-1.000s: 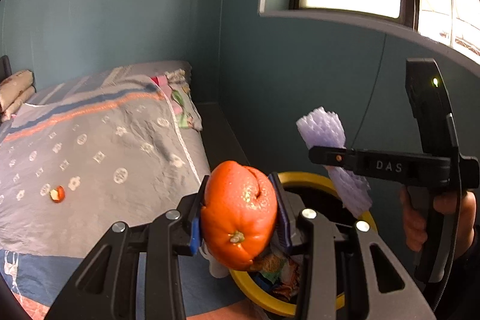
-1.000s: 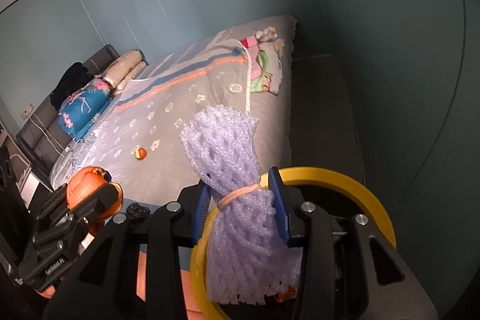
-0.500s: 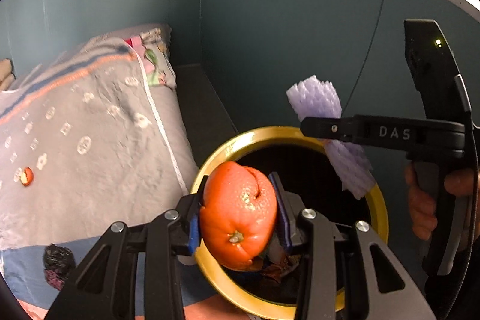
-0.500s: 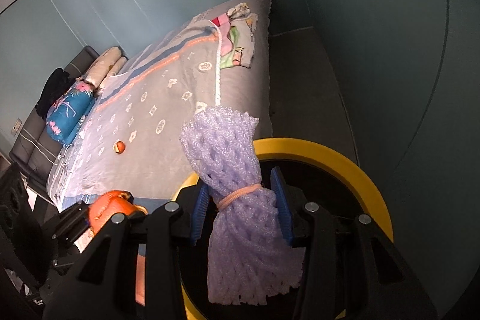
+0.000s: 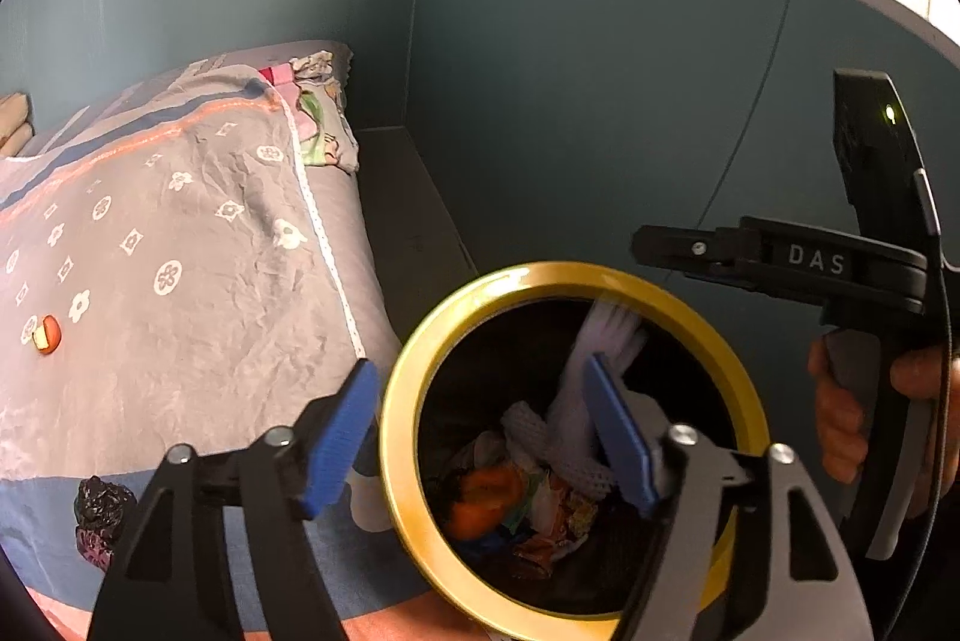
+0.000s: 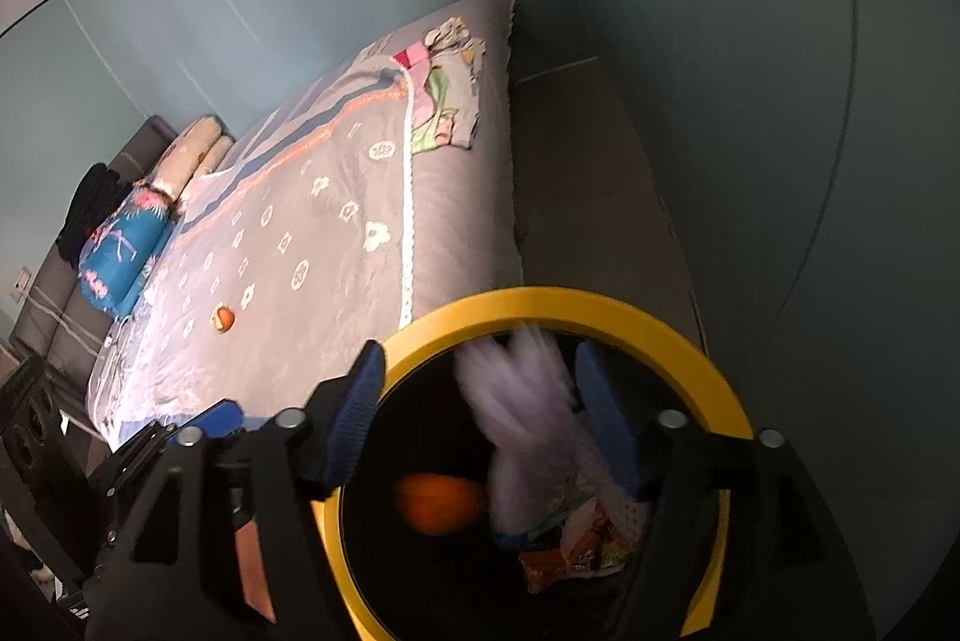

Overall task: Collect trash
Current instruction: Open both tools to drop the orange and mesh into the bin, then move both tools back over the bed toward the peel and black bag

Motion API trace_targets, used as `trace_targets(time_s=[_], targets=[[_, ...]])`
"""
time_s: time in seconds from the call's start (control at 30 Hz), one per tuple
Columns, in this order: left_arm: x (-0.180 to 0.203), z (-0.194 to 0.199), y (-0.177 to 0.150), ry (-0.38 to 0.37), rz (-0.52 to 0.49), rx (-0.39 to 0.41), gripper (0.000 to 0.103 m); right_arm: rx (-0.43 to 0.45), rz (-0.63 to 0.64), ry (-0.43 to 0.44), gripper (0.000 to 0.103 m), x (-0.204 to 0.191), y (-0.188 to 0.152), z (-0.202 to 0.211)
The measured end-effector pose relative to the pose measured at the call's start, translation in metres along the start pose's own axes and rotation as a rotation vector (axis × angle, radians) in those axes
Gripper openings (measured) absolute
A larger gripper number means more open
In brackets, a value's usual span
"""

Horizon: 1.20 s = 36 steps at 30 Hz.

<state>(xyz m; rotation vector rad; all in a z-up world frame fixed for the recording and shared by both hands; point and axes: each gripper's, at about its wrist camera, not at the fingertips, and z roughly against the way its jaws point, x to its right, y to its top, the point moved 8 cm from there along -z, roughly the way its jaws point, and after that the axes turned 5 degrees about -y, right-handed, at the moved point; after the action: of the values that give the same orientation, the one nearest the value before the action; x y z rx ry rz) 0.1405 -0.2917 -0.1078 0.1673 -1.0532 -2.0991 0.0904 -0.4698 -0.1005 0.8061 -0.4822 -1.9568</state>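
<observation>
Both tongs are hanging over the round black trash bin with the yellow rim [image 5: 414, 359] by the bed. The left gripper [image 5: 480, 431] has its blue pads spread wide with nothing between them, and the right gripper [image 6: 480, 419] is gaping the same way. The orange peel [image 6: 441, 503] is down inside the bin on top of some crumpled wrappers, and the purple foam fruit net [image 6: 528, 437] is a motion-blurred streak just under the rim, so I'd say it's dropping in and no longer held.

So two bits look binned. What's left, as far as I can see: a small orange peel scrap [image 5: 47, 335] sitting out on the grey flower-print bedspread [image 5: 198, 293], and a crumpled dark wrapper [image 5: 99, 500] near the bed's front edge. Those are probably next.

Room is a bedroom with teal walls, a window up high, pillows at the far end and a dark floor strip between bed and wall
</observation>
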Motion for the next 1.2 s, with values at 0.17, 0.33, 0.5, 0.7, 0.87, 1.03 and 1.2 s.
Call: trace_targets(time_s=[0.17, 0.33, 0.5, 0.7, 0.87, 1.03, 1.2], targets=[[-0.018, 0.013, 0.004, 0.020, 0.057, 0.036, 0.081, 0.061, -0.002, -0.001, 0.077, -0.004, 0.007, 0.012], [-0.043, 0.031, 0.011, 0.088, 0.080, 0.085, 0.088, 0.108, 0.017, 0.056, 0.085, -0.021, 0.015, 0.019], [-0.075, 0.056, 0.015, 0.162, 0.111, 0.143, 0.091, 0.121, 0.064, 0.103, 0.090, -0.050, 0.017, 0.019], [-0.123, 0.085, 0.015, 0.239, 0.181, 0.190, 0.093, 0.108, 0.143, 0.180, 0.090, -0.105, 0.015, 0.016], [-0.166, 0.109, 0.011, 0.330, 0.212, 0.203, 0.093, 0.096, 0.220, 0.242, 0.090, -0.157, 0.008, 0.016], [-0.221, 0.132, 0.003, 0.407, 0.287, 0.214, 0.093, 0.054, 0.311, 0.279, 0.090, -0.214, -0.010, 0.007], [-0.281, 0.145, -0.011, 0.479, 0.357, 0.188, 0.094, 0.057, 0.408, 0.299, 0.090, -0.262, -0.027, -0.003]])
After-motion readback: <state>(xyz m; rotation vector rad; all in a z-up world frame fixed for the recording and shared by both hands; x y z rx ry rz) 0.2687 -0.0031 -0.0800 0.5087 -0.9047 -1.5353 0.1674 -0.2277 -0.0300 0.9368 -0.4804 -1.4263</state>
